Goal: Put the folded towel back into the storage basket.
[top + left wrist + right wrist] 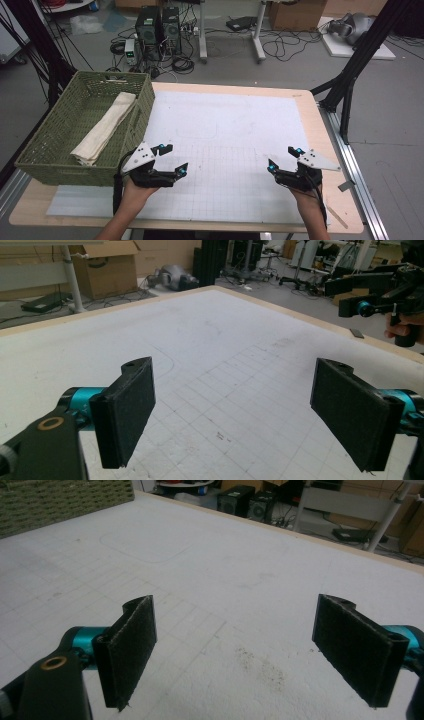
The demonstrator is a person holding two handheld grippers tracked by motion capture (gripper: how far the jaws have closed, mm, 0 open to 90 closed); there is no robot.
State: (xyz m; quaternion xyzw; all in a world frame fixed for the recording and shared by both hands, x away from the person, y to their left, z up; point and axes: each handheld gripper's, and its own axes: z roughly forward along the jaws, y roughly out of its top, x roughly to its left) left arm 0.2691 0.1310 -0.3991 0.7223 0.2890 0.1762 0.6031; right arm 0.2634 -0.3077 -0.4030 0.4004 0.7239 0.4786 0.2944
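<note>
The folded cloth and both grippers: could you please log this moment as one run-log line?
left gripper: open, empty, beside green wicker basket | right gripper: open, empty, over white mat | folded cloth: lying in basket

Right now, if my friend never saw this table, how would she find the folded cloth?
Look at the table's left edge, where a green woven basket sits. Inside it lies the folded cloth, a long cream-coloured bundle stretched along the basket's floor. It is the single pale, soft thing there; the left gripper nearby is black, with open jaws.

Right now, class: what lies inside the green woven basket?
Inside the basket lies one folded cream cloth, running lengthwise. Whatever is beneath the cloth is covered.
</note>
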